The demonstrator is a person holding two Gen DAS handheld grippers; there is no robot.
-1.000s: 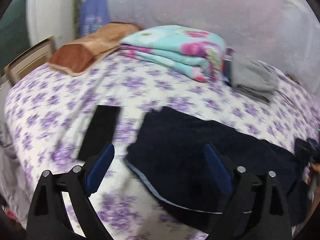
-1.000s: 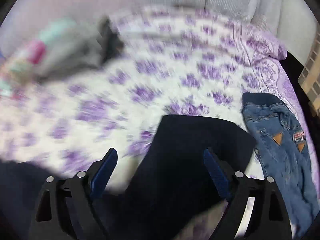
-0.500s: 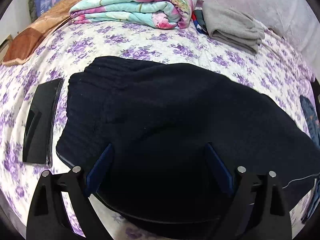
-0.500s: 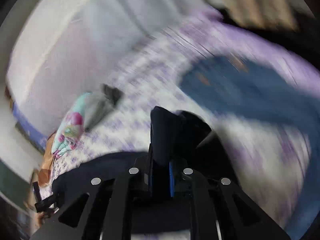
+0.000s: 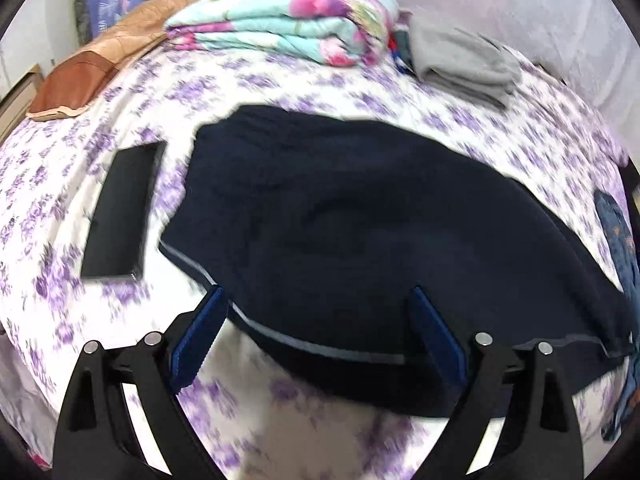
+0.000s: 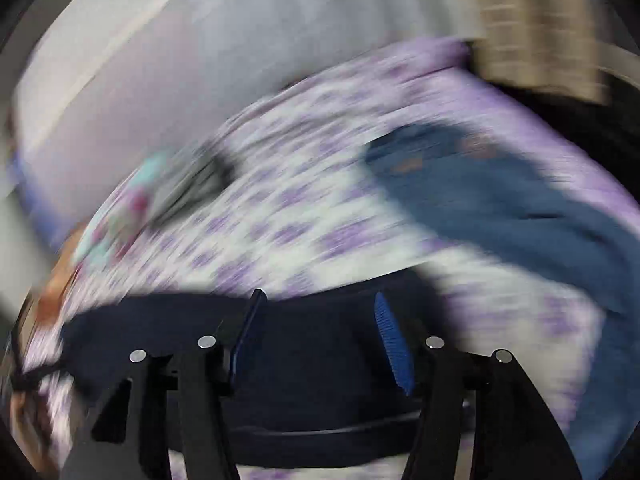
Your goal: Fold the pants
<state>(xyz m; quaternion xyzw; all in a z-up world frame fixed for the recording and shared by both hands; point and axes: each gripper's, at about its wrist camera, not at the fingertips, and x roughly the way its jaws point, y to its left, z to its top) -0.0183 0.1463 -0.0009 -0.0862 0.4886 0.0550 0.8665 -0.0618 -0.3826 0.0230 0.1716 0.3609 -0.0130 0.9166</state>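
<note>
Hovering both grippers spread wide and empty, you have the dark pants [image 5: 360, 232] lying lengthwise along the bed's [image 5: 280, 88] near edge, left gripper [image 5: 316, 336] nearer the waistband.

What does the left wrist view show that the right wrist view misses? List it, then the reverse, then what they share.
Only the left wrist view: a flat black rectangular object beside the dark pants, and a brown cushion.
Only the right wrist view: a beige woven surface past the bed's edge.
Both: the dark pants, blue jeans, floral sheet, folded floral blanket, each with open fingers.
</note>
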